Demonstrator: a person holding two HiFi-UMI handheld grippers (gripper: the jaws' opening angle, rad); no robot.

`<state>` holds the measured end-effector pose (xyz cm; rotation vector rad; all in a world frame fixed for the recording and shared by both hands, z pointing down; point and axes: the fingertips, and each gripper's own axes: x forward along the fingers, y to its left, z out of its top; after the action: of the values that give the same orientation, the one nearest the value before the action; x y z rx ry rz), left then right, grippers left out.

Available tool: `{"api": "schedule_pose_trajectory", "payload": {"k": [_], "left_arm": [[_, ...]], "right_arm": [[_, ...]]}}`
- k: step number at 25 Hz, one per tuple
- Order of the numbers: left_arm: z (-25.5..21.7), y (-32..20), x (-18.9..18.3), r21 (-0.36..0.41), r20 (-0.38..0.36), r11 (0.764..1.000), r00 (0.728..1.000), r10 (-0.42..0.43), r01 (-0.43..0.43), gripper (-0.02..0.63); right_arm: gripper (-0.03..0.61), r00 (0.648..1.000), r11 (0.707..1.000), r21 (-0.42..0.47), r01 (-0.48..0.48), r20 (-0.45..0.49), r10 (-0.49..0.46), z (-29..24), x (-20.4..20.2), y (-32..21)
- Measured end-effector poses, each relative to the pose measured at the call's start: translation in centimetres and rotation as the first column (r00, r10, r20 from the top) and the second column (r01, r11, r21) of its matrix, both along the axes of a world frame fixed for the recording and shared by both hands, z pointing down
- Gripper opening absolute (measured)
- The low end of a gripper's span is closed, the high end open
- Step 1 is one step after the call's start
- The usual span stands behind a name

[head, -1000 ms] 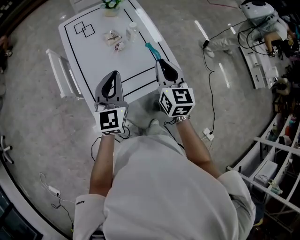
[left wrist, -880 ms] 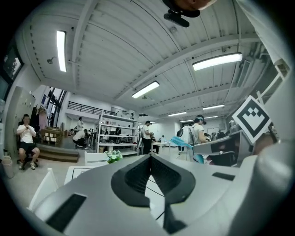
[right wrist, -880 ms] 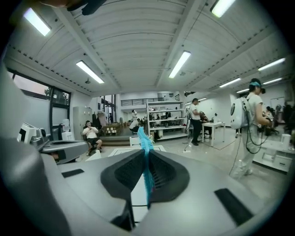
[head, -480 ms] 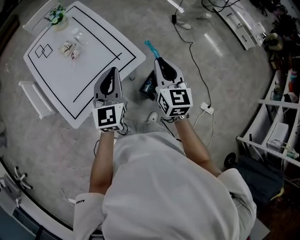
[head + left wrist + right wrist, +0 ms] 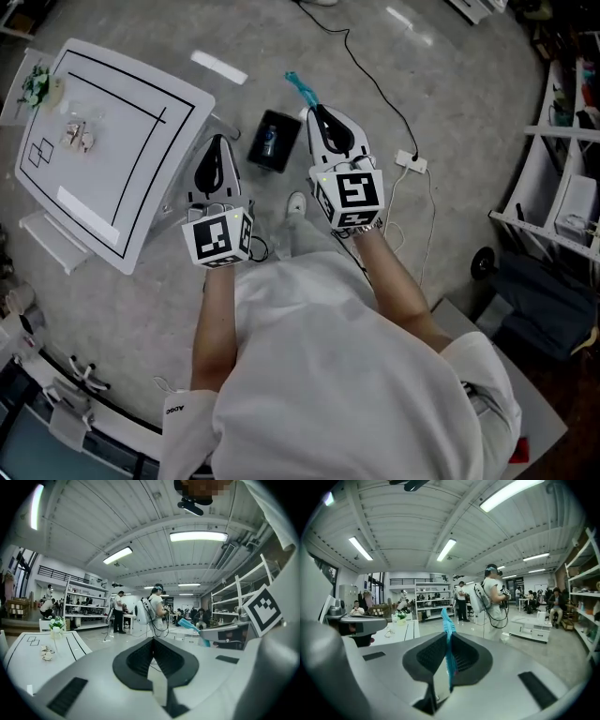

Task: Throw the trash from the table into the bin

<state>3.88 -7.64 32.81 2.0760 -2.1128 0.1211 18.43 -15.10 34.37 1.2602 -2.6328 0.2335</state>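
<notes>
My right gripper (image 5: 323,114) is shut on a thin teal wrapper (image 5: 302,89) that sticks out past its tips, just right of a black bin (image 5: 274,141) on the floor. In the right gripper view the wrapper (image 5: 449,634) stands upright, pinched between the pads of the right gripper (image 5: 448,656). My left gripper (image 5: 216,145) is shut with nothing in it, level with the bin's left side, and in its own view the jaws of the left gripper (image 5: 153,641) meet. More crumpled trash (image 5: 77,137) lies on the white table (image 5: 141,141) at the left.
A small pot of flowers (image 5: 37,82) stands at the table's far corner. A cable with a power strip (image 5: 412,164) runs over the floor on the right. Shelving (image 5: 562,187) lines the right side. Other people (image 5: 492,597) stand in the room beyond.
Both grippers have swung away from over the table to the right. The table has slid to the left of the head view and the black bin has come up in front of the grippers.
</notes>
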Motion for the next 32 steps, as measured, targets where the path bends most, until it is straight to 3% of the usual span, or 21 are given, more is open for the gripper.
{"api": "schedule_pose_trajectory", "payload": {"k": [6, 15, 24, 32], "left_arm": [[5.0, -2.0, 3.1, -0.089, -0.008, 0.993, 0.997, 0.071, -0.071, 0.005], [15.8, -5.8, 2.3, -0.194, -0.030, 0.969, 0.988, 0.148, -0.152, 0.005], [27.7, -5.7, 0.4, -0.319, -0.054, 0.911, 0.965, 0.258, -0.262, 0.005], [35.9, -6.4, 0.8, -0.366, -0.102, 0.864, 0.938, 0.332, -0.346, 0.005]], "right_arm": [[0.037, 0.994, 0.988, -0.117, -0.101, -0.039, 0.097, 6.3, 4.4, -0.2], [0.037, 0.980, 0.949, -0.251, -0.191, -0.097, 0.172, 16.8, 4.1, -0.6], [0.037, 0.961, 0.862, -0.428, -0.272, -0.164, 0.222, 30.0, 0.4, 1.4], [0.037, 0.940, 0.771, -0.538, -0.341, -0.203, 0.274, 41.6, -1.6, 1.6]]}}
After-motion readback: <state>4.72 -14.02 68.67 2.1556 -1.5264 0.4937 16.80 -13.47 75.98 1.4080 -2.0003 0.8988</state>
